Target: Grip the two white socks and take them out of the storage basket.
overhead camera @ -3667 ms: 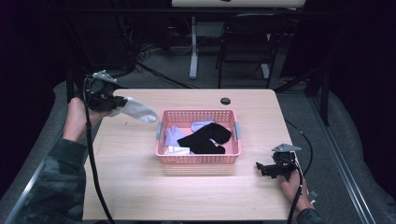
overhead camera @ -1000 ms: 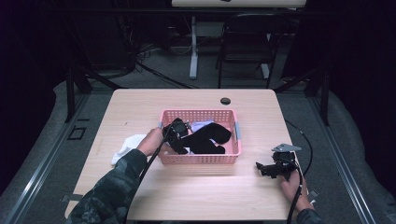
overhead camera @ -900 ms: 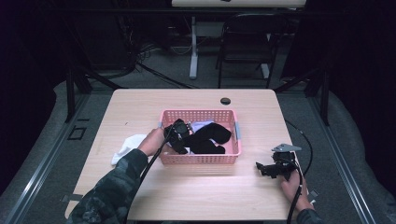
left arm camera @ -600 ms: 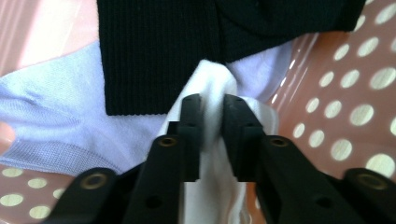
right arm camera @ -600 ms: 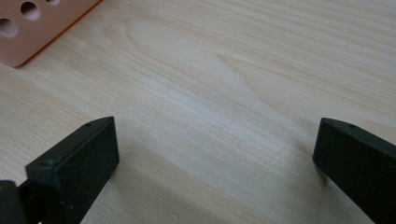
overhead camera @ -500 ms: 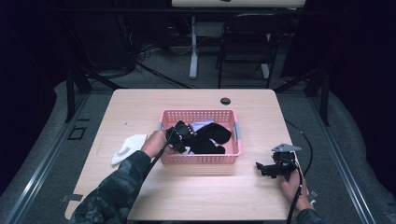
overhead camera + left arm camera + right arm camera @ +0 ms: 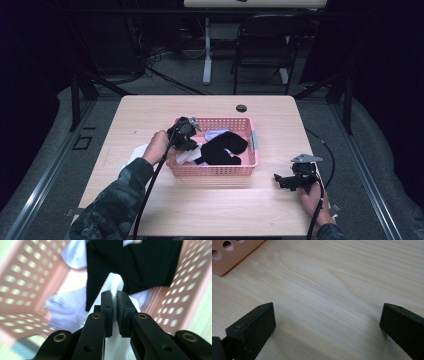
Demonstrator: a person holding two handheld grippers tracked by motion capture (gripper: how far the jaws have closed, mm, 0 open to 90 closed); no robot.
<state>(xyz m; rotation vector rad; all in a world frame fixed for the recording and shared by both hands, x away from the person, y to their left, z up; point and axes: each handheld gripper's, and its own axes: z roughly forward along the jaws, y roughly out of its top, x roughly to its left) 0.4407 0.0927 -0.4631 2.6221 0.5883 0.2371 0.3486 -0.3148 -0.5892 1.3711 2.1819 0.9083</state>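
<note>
Left gripper (image 7: 114, 296): jaws pinched on white sock (image 7: 113, 285) inside pink basket (image 7: 215, 170), I judge to lift it out. Right gripper (image 7: 327, 322) idle on table (image 7: 332, 285), jaws wide.

I see the basket (image 7: 215, 169) at the table's (image 7: 150, 107) centre, socks (image 7: 222, 149) inside; another sock (image 7: 137, 152), perhaps, lies left.

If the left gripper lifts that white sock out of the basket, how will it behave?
The white sock will probably hang limp: it already bunches into a soft fold where the left gripper has its jaws shut on it. It looks light. It may tug the black sock beside it in the basket.
</note>
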